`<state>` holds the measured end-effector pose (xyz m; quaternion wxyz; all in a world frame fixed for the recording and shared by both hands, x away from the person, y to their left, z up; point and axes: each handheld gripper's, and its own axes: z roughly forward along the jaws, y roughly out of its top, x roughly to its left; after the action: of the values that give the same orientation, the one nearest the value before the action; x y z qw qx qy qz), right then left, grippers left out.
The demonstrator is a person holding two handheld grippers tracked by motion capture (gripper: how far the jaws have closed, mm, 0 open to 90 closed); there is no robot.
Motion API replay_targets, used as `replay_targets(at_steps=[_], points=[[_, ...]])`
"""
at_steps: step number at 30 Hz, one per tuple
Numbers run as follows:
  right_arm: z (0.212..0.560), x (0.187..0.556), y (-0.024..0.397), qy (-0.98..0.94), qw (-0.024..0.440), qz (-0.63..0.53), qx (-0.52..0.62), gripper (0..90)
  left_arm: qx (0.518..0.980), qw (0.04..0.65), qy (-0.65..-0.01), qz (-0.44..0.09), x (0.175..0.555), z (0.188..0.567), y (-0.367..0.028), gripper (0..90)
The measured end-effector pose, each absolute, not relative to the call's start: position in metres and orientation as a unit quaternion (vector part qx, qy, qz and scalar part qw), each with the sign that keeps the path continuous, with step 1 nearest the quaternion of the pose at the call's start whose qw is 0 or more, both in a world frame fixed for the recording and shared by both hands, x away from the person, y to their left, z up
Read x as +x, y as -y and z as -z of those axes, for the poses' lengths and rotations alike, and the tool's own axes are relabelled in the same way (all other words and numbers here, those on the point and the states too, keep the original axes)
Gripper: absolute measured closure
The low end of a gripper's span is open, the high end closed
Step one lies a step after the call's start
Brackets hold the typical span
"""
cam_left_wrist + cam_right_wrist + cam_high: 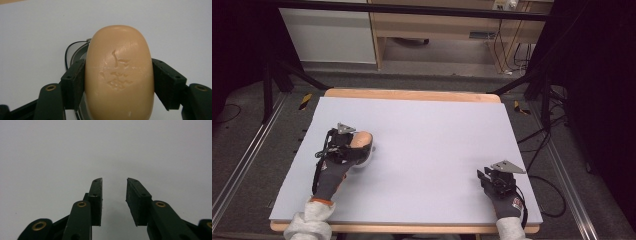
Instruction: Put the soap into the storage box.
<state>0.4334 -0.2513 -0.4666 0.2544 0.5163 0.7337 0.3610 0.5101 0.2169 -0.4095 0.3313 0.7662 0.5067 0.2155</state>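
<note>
A tan oval soap bar (119, 75) with a stamped mark stands clamped between the two jaws of my left gripper (119, 82), which press on its left and right sides. In the high view the soap bar (362, 139) sits at the left gripper (357, 147), on the left half of the table. Under it lies a small pale dish (366, 161), and its dark-edged rim (75, 53) peeks out behind the soap. My right gripper (484, 177) rests near the table's front right. In its own view the right gripper (114, 182) has its jaws a little apart, with nothing between them.
A pale lilac board (427, 130) covers the wooden table. Dark stand legs (287, 75) and cables (542, 145) lie on the floor around it. A wooden cabinet (437, 25) stands beyond the far edge.
</note>
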Motion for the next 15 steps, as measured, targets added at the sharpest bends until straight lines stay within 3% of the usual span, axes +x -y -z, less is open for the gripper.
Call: replay_targets(at_steps=[15], points=[[0.468,0.434,0.251,-0.736,0.256,-0.359,0.514,66.0,0.759,0.323,-0.523,-0.214,0.516,0.421,-0.218,31.9]])
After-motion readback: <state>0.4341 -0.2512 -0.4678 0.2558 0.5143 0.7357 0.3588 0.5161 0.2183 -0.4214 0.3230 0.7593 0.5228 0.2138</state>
